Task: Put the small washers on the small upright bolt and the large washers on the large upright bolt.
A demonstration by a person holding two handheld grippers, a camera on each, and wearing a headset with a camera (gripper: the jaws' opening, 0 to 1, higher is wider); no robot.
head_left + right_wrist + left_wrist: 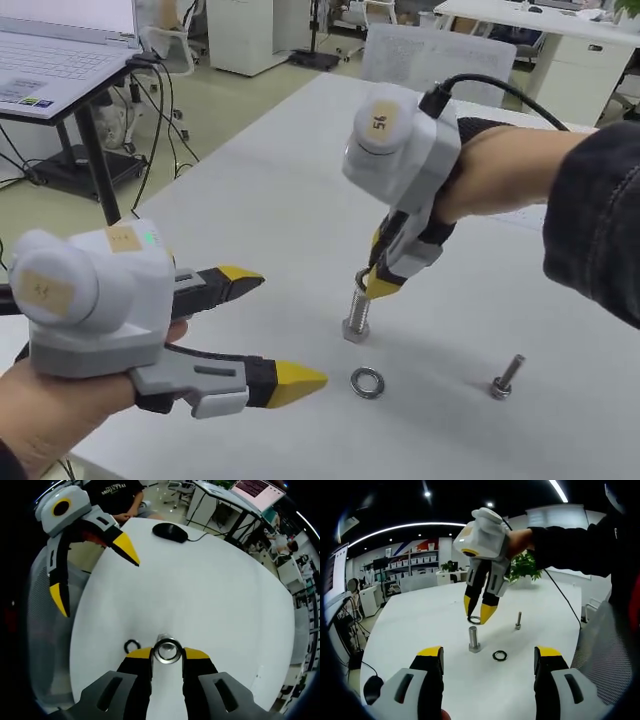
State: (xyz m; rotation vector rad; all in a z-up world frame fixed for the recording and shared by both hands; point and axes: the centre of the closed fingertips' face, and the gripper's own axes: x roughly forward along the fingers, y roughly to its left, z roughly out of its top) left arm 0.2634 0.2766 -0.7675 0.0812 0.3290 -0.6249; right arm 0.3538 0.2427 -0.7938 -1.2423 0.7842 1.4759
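My right gripper (372,285) (481,615) (168,654) is shut on a large washer (362,282) (167,641) and holds it just above the top of the large upright bolt (357,316) (473,640). In the right gripper view the bolt's top shows through the washer's hole. A second large washer (367,382) (499,655) (131,645) lies flat on the white table (260,200) beside that bolt. To the right stands the small bolt (505,377) (518,620). My left gripper (275,325) (489,652) (95,580) hovers open at the near left, holding nothing.
A black mouse (170,531) lies near the table's edge beside a seated person (120,495). A laptop (60,50) on a side stand and cables are off to the left; a chair (420,55) stands at the far end.
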